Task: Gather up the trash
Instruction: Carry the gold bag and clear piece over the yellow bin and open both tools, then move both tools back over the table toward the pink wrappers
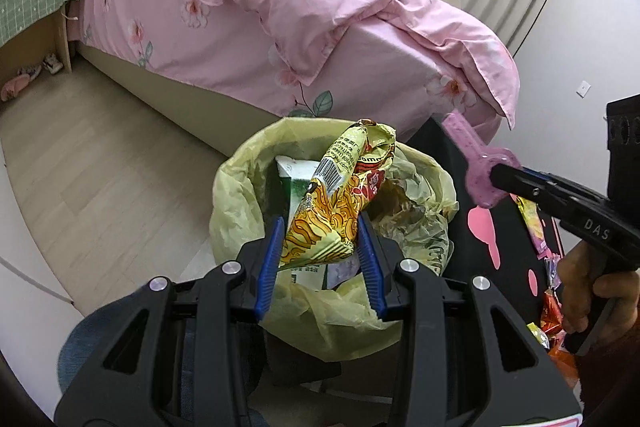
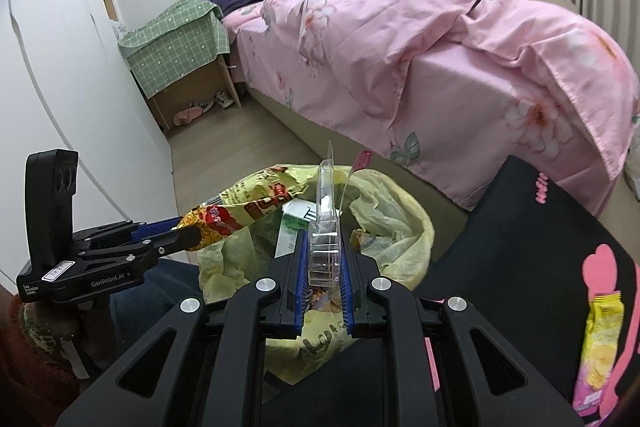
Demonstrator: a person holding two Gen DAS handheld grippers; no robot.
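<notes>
A bin lined with a yellow bag (image 1: 236, 195) (image 2: 400, 227) stands on the floor below both grippers. My left gripper (image 1: 320, 221) is shut on a crumpled yellow-orange snack wrapper (image 1: 336, 203), held over the bin's mouth. In the right wrist view the same left gripper (image 2: 188, 231) comes in from the left with the wrapper (image 2: 240, 211). My right gripper (image 2: 326, 241) is shut on a clear plastic blister pack (image 2: 326, 203) above the bin. From the left wrist view, the right gripper (image 1: 496, 179) holds the pack's pink side (image 1: 476, 163). A green-and-white carton (image 1: 296, 183) lies inside the bag.
A bed with a pink floral duvet (image 2: 440, 47) runs behind the bin. To the right, a black surface with pink hearts (image 2: 520, 227) carries a yellow snack packet (image 2: 600, 351) and more wrappers (image 1: 552, 323). A green-cloth nightstand (image 2: 176, 47) stands at the back left, with shoes (image 2: 200, 109) under it.
</notes>
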